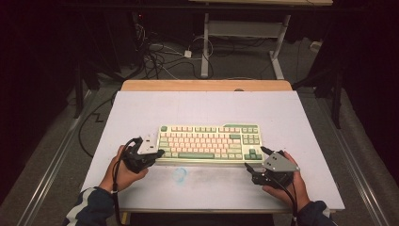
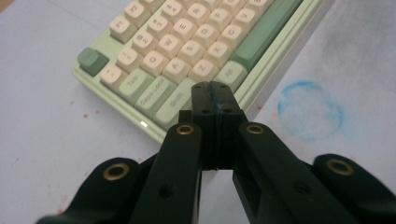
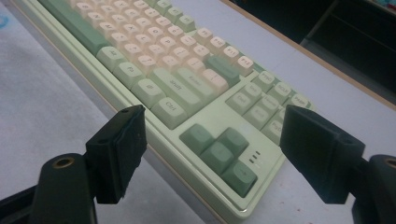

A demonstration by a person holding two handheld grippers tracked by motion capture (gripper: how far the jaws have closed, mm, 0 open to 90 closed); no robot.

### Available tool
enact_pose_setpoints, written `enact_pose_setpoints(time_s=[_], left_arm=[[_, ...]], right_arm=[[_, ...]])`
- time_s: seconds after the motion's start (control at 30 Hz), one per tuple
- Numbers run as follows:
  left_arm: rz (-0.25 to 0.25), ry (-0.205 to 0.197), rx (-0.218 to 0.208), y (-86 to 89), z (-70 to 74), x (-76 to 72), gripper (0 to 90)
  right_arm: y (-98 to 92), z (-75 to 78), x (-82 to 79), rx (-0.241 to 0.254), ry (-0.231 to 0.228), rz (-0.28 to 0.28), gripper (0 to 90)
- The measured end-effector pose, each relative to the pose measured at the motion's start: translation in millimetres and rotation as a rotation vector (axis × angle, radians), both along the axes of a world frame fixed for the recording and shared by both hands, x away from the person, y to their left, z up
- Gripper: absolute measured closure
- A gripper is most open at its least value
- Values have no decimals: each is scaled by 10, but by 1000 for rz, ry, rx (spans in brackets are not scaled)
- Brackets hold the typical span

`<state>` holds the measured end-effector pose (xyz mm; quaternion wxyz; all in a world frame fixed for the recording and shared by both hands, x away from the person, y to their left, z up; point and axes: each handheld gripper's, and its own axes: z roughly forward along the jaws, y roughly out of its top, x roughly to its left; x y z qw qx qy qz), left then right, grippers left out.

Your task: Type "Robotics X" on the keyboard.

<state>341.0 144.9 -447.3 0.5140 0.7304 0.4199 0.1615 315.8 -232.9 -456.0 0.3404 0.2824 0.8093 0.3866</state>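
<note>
2 grippers flank a pastel plastic keyboard [image 1: 209, 142]; left gripper [image 2: 214, 95] closed, right gripper [image 3: 212, 154] spread.

Dim room, soft focus, blurred edges.

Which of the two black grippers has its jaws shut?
The left gripper, by the pale green keyboard's left end: its jaws press together with nothing between them. The right gripper stands wide open near the arrow keys.

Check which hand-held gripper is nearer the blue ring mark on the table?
Left. The left hand-held gripper, jaws shut, sits at the keyboard's near-left corner, just left of the blue ring mark. The right hand-held gripper, open, is at the keyboard's right end, farther off.
</note>
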Motion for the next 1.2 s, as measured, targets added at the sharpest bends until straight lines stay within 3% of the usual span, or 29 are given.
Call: enact_pose_setpoints(time_s=[0.2, 0.57, 0.83, 0.93, 1.2], left_arm=[[-29, 4, -14, -230, 18, 141, 875], [-69, 25, 30, -553, -92, 310, 873], [-71, 39, 42, -656, -155, 389, 872], [-71, 35, 70, -694, -206, 402, 873], [-42, 1, 35, -647, -163, 407, 838]], right_arm=[[22, -17, 7, -16, 4, 1, 242], [17, -38, 12, -32, 12, 7, 244], [30, -51, 16, -44, 16, 12, 246], [37, -57, 20, -50, 19, 13, 247], [35, -53, 16, -57, 17, 17, 247]])
